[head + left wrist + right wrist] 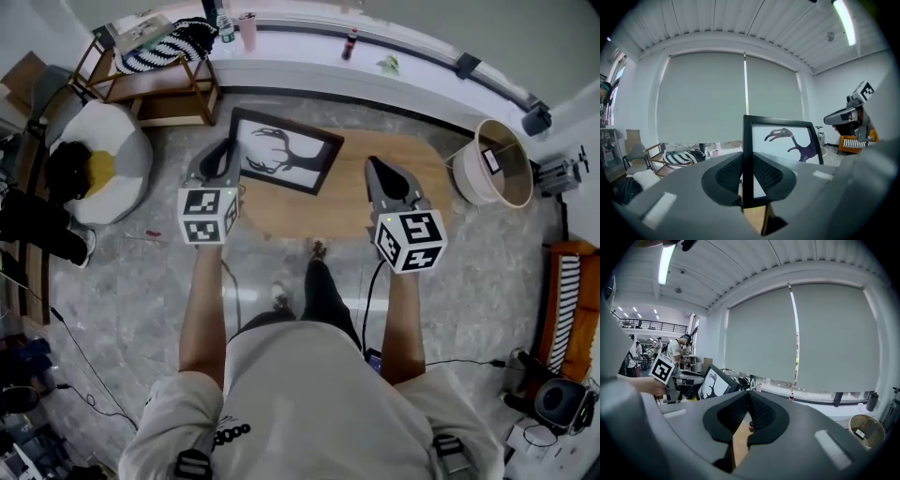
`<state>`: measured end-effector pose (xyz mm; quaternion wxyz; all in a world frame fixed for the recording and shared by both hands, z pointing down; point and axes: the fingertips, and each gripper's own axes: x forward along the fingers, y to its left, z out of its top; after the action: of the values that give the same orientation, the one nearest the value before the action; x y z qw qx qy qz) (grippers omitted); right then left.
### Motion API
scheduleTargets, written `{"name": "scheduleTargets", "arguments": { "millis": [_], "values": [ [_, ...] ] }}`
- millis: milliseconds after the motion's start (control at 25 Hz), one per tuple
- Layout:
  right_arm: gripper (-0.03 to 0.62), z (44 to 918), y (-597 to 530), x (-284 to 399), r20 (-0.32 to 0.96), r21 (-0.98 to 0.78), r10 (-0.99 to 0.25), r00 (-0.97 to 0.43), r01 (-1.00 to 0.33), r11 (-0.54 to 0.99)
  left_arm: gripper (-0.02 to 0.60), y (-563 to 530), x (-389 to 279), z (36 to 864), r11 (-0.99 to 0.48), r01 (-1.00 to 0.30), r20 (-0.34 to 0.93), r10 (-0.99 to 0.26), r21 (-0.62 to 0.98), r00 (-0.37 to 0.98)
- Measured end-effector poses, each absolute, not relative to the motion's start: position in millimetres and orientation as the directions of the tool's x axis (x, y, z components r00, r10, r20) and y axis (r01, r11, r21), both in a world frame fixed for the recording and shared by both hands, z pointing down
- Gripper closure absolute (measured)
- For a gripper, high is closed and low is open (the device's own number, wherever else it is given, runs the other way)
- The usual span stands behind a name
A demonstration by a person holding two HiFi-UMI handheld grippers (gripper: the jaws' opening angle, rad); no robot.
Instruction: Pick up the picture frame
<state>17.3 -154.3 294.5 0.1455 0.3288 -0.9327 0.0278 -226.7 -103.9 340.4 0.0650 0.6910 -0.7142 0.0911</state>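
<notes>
Left gripper [746, 168] is clenched on the black left border of the picture frame [783, 140], with the border sitting squarely between the pads. The grip is on one side only, so I expect the free right side to sag. I'd lift slow and straight up, wrist level, no twist. Right gripper [749, 408] is closed on nothing, hovering over the desk [309, 211] just right of the frame and apart from it. It could support the free edge if it swings. The frame is over the desk's far-left end, stag print facing up. Can't tell if it's clear of the wood.
</notes>
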Motion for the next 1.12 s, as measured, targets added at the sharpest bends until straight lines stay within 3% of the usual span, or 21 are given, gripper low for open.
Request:
{"name": "scheduleTargets", "arguments": {
  "millis": [720,1120],
  "values": [
    [0.592,212,-111,37,0.171,0.147,-0.617,-0.768,-0.599,0.787,0.509,-39,-212,237,0.067,-0.992,0.068,-0.995,-0.106,-0.074],
    [0.592,202,-86,36,0.156,0.168,-0.596,-0.788,-0.573,0.802,0.509,-8,-212,219,0.078,-0.992,0.025,-0.996,-0.1,-0.081]
  ]
}}
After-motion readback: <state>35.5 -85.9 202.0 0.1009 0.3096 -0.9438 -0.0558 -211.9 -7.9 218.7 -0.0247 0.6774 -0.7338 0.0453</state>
